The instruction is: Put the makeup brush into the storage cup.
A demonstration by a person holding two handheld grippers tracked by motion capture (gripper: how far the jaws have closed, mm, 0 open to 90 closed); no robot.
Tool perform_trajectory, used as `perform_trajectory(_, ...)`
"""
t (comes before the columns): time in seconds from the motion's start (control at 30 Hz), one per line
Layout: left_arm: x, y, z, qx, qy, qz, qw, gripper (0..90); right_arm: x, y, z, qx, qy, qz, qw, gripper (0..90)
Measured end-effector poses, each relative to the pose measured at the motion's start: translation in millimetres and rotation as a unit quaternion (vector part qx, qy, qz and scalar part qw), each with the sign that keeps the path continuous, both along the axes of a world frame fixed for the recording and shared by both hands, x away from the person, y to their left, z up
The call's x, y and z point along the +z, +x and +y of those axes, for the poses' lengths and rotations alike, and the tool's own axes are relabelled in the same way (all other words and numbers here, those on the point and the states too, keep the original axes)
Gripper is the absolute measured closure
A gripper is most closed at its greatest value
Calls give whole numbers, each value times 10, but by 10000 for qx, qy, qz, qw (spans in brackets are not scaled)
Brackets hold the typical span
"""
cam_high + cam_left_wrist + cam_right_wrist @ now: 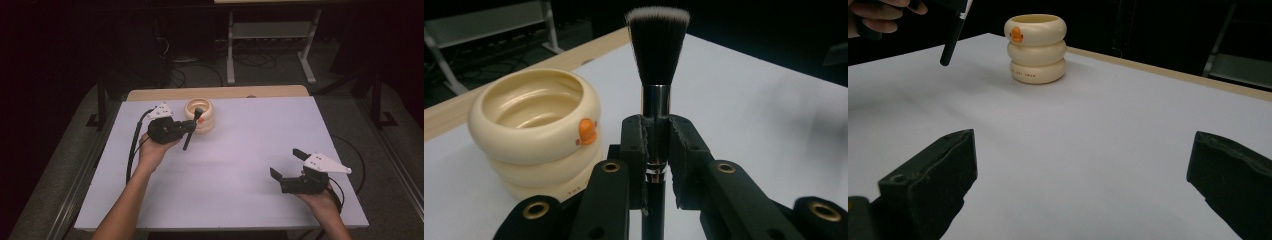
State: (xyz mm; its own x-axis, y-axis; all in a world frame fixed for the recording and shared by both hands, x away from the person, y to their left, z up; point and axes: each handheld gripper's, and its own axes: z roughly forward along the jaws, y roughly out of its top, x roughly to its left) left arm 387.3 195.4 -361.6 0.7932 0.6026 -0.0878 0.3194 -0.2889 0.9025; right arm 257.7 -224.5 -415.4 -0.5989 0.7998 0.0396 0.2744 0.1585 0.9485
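A makeup brush (657,60) with black, white-tipped bristles and a black handle stands between the jaws of my left gripper (657,145), which is shut on its metal ferrule. From above, the left gripper (189,126) holds the brush (190,136) beside a cream ringed cup (201,116) with an orange duck mark; the brush head overlaps the cup's rim. The same cup (536,132) sits to the left in the left gripper view, empty inside. My right gripper (286,164) rests near the table's front right, jaws wide apart and empty. Its own view shows the cup (1037,49) far ahead and the brush handle (954,39) hanging at upper left.
The white tabletop (240,160) has a wooden strip along its far edge (220,92). Black cables trail from both grippers. A white metal frame (270,37) stands on the dark floor behind the table.
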Motion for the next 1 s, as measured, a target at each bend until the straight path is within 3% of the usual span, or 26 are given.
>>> perform_trajectory(0.33, 12, 7, 79, 475, -303, -236, 9981, 783, -3, -6, 8, 5, 7, 35, 10000, 0)
perform_trajectory(0.8, 82, 122, 171, 598, -605, -359, 9957, 783, 1, 1, 24, 26, -20, -1, 10000, 0)
perform_trajectory(1.0, 153, 179, 153, 575, -598, -439, 9956, 783, 10, -2, 9, -5, 22, -2, 10000, 0)
